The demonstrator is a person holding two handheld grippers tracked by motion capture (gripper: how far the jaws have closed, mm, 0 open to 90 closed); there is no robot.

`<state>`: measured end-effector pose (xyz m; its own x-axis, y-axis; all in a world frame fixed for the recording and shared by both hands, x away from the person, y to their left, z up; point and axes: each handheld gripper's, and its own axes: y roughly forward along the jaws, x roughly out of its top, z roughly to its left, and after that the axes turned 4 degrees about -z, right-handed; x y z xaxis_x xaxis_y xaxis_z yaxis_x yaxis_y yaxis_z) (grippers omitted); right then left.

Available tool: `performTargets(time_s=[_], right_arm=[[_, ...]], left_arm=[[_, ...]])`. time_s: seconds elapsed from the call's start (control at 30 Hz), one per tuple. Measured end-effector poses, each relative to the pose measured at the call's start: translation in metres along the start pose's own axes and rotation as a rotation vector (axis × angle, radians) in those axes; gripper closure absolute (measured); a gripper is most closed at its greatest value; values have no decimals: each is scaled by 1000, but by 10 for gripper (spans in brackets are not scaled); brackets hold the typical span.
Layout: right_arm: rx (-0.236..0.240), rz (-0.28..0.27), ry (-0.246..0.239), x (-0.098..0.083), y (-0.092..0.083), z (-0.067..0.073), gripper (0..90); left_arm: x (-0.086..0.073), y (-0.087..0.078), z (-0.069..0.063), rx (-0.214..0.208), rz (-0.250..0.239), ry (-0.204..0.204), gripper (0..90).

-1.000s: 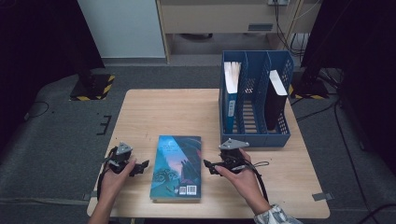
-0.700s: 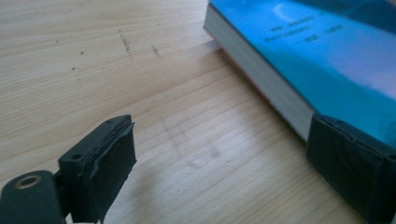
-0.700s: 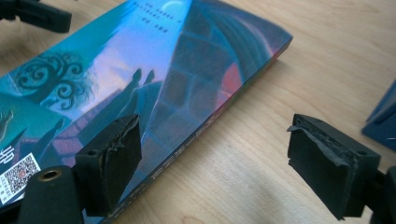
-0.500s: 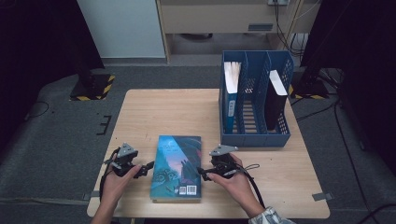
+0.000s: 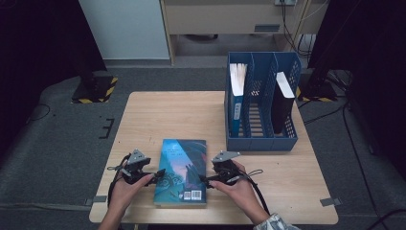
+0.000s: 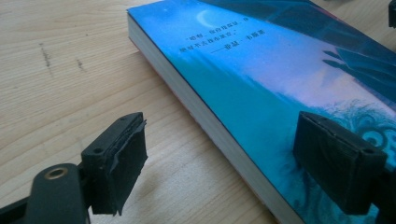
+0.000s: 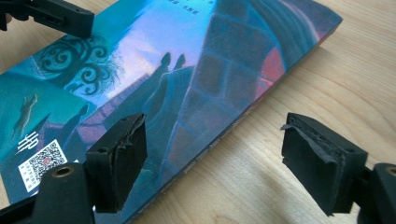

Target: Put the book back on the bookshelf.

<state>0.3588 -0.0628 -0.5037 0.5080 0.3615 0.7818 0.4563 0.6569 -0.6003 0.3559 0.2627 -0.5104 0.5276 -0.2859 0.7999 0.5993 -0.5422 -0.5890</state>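
Book [image 5: 181,171]: lies flat, cover up, at our near edge of the table [image 5: 158,115]; blue file rack [image 5: 261,103] stands beyond.
Left gripper [image 5: 154,176]: we've moved in on the book's left edge; jaws straddle it, narrowing, not yet clamped.
Right gripper [image 5: 206,181]: likewise at the right edge, closing, pads apart.
Meaning: we judge a two-sided lift imminent.
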Motion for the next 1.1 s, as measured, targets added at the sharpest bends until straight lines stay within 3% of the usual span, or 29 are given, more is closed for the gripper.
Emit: performTargets(time_s=[0.4,0.5,0.9,1.1], right_arm=[[56,46,-12,-4,13,11,144],[75,47,13,-5,16,11,139],[135,46,97,-9,22,6,123],[137,63,102,-8,21,7,135]], left_arm=[[0,8,-7,-86,17,-30,167],[0,10,-10,-125,15,-30,203],[0,13,-6,-140,16,-39,177],[0,14,-5,-137,7,-29,178]])
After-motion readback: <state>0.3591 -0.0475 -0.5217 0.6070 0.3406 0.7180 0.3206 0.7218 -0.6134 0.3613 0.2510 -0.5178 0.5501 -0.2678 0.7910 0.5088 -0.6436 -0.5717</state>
